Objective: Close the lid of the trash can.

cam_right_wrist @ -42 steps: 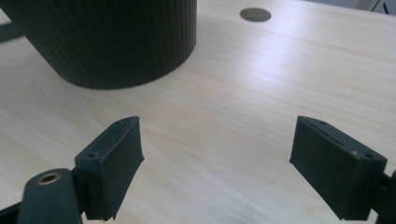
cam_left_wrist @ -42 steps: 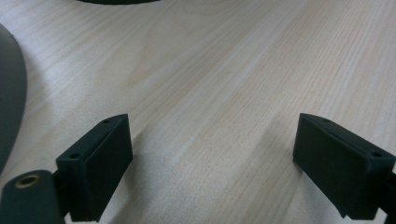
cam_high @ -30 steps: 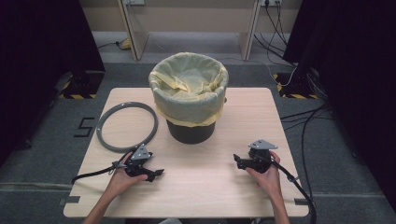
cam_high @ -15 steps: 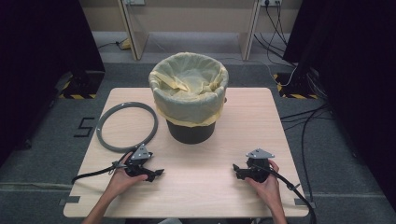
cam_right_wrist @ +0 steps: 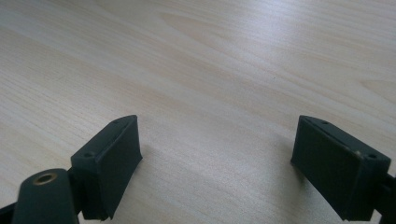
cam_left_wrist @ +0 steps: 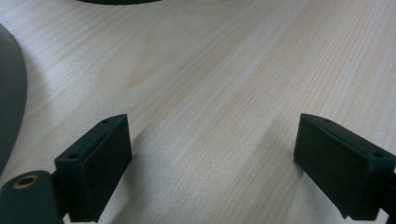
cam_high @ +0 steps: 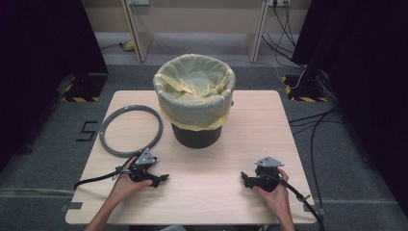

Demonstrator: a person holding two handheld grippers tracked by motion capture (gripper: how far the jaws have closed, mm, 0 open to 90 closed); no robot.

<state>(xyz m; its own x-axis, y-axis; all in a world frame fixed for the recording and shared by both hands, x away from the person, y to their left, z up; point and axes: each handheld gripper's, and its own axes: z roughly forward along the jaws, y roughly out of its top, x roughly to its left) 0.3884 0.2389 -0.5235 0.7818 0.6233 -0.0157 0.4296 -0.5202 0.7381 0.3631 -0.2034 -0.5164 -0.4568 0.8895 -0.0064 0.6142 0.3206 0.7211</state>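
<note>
Bag sits in bin [cam_high: 195, 103], ring [cam_high: 130, 130] loose beside it, not fitted yet. Left gripper [cam_high: 161, 179] and right gripper [cam_high: 244, 179] wide apart, empty, resting on table [cam_high: 207, 183].

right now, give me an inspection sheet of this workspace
surface: pale wood table, bare between the grippers
job's things: bin with yellow liner, upright at table's middle rear; grey ring flat to its left, apart from it
clutter: nothing seen
grippers: left gripper and right gripper low at the table's near edge, fingers wide, nothing between them
cables: one cable trails from left gripper; more on floor at right
surroundings: grey floor, dark curtains at both sides
</note>
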